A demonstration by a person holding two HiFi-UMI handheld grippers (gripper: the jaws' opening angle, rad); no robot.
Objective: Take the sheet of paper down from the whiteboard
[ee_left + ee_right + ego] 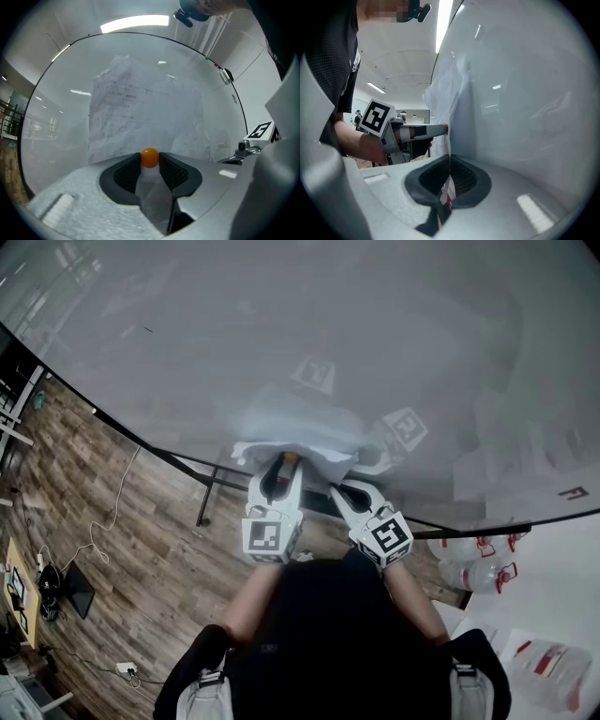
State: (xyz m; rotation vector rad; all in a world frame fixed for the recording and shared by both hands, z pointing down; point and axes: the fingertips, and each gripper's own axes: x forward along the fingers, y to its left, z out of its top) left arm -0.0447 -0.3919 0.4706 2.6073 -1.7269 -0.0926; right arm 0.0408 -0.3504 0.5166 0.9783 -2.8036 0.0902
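Left gripper view shows my left claw [150,164] clenched on a small orange magnet [149,157] at the lower middle of the frame. Both pads touch the ball, and it sits at the bottom edge of the sheet of paper [145,108]. The sheet lies a little crumpled against the whiteboard [56,117], in the centre of the frame. In the right gripper view my right claw [449,161] is closed on the thin side edge of the same sheet, at lower centre.

I judge that the step in hand is to remove the magnet that pins the paper. The next move, I think, calls for pulling the magnet straight off the board while the right claw holds the sheet, so that it does not fall or tear. Whether another magnet holds it higher up, I cannot see.
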